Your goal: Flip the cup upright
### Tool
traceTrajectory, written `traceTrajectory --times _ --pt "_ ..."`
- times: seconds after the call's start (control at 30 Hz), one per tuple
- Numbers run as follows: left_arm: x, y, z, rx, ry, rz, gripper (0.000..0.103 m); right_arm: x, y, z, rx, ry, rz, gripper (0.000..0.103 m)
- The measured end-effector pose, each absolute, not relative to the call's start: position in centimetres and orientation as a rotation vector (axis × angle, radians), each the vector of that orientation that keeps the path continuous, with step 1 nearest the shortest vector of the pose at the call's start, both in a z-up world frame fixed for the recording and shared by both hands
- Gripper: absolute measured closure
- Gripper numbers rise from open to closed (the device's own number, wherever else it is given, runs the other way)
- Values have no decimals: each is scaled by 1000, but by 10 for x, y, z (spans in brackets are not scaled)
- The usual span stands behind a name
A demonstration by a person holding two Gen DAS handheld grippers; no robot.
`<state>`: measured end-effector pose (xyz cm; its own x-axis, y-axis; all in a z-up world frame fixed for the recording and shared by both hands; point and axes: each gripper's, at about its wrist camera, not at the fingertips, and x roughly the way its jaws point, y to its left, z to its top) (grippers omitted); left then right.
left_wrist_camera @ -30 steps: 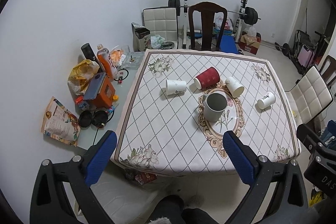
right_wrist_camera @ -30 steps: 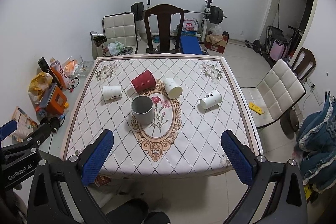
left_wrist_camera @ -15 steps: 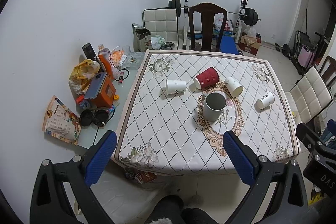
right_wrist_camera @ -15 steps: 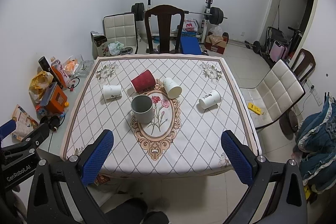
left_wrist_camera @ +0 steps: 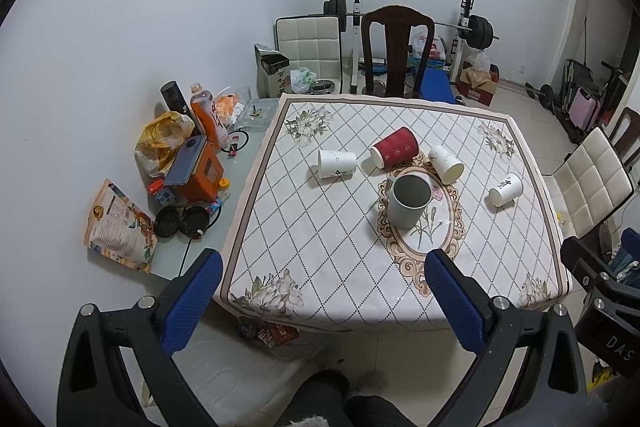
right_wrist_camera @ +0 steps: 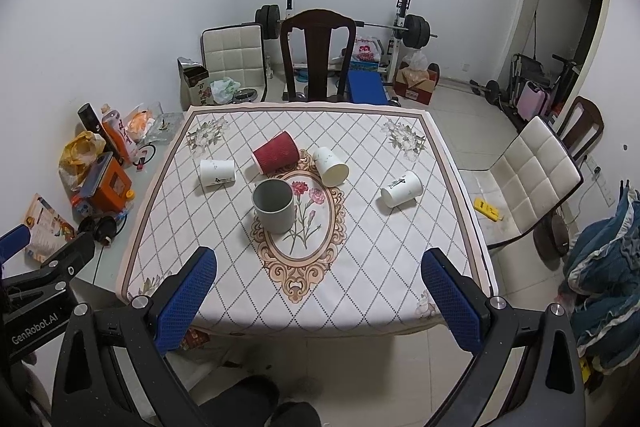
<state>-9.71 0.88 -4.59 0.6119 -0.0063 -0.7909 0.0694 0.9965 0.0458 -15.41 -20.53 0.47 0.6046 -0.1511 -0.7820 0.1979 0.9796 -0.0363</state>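
A grey mug (left_wrist_camera: pixel 407 201) (right_wrist_camera: pixel 274 205) stands upright near the middle of the table (left_wrist_camera: pixel 320 267) (right_wrist_camera: pixel 400 267). A red ribbed cup (left_wrist_camera: pixel 394 147) (right_wrist_camera: pixel 276 157) lies on its side behind it. Three white paper cups lie on their sides: one left (left_wrist_camera: pixel 337 163) (right_wrist_camera: pixel 217 172), one behind the mug to the right (left_wrist_camera: pixel 446 163) (right_wrist_camera: pixel 330 166), one far right (left_wrist_camera: pixel 506 189) (right_wrist_camera: pixel 401 188). My left gripper (left_wrist_camera: pixel 320 303) and right gripper (right_wrist_camera: pixel 318 301) are both open and empty, held high before the table's near edge.
A low side table (left_wrist_camera: pixel 168 259) at the left holds bottles, an orange box, headphones and a magazine. A dark wooden chair (left_wrist_camera: pixel 396 51) stands behind the table, a white padded chair (right_wrist_camera: pixel 532 179) at the right. Gym gear lines the back wall.
Both grippers have drawn back and risen slightly, so the table looks a little smaller. The cups have not moved.
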Motion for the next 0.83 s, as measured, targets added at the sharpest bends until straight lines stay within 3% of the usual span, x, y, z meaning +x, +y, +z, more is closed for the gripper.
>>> traceTrajectory --times 0.83 --pt "-102 12 -44 72 914 -48 0 -158 -206 2 51 902 -192 0"
